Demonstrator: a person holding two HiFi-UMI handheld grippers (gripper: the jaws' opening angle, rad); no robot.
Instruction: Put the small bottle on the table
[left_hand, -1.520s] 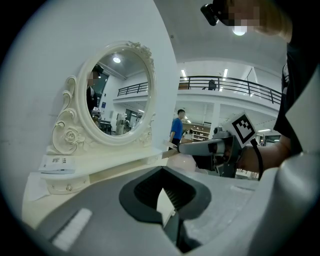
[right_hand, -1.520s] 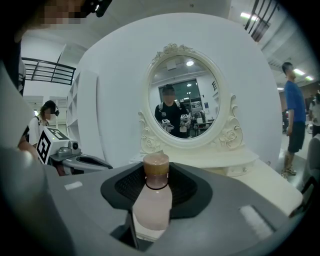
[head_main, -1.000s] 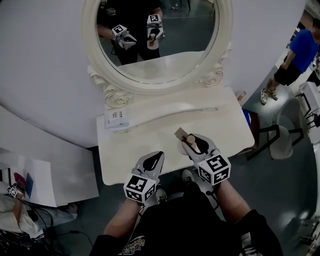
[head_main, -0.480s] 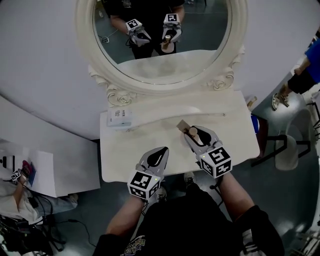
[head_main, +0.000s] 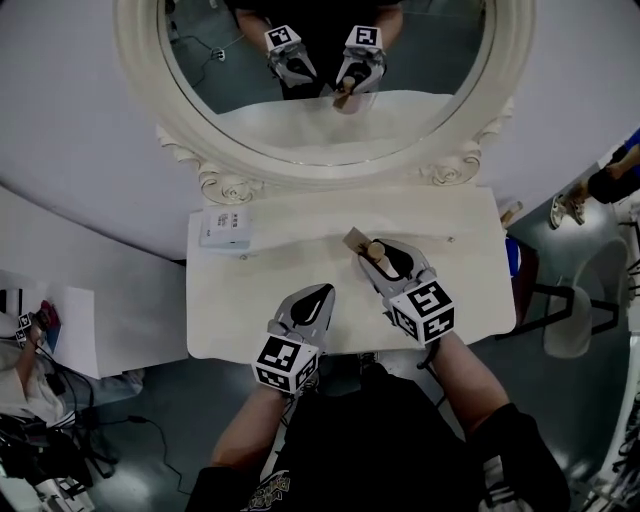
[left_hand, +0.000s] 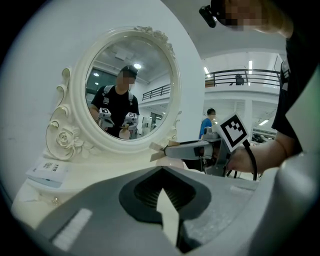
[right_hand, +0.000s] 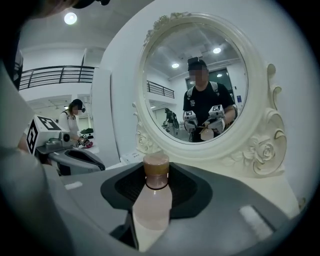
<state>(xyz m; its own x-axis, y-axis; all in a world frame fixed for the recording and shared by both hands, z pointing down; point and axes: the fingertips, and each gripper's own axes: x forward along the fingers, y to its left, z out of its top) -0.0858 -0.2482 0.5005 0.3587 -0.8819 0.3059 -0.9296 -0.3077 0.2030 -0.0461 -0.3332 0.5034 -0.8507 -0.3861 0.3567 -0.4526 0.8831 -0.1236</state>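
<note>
The small bottle (head_main: 376, 250), pale with a tan cap, is clamped between the jaws of my right gripper (head_main: 372, 256), low over the white dressing table (head_main: 260, 290) right of its middle. A paper tag (head_main: 353, 240) sticks out beside the cap. In the right gripper view the bottle (right_hand: 152, 205) stands between the jaws of that gripper (right_hand: 157, 175), cap toward the mirror. My left gripper (head_main: 321, 293) is shut and empty above the table's front edge, left of the bottle. The left gripper view shows its closed jaws (left_hand: 162, 172) and the right gripper (left_hand: 172, 150) beyond.
A big oval mirror (head_main: 320, 90) in an ornate white frame rises from the table's back. A small white card (head_main: 226, 228) lies at the back left of the top. A chair (head_main: 570, 310) stands right of the table, and papers (head_main: 60, 330) lie to the left.
The head view has tilted, so the table sits higher in the frame. Both grippers have edged slightly toward the mirror. The right one still holds the bottle.
</note>
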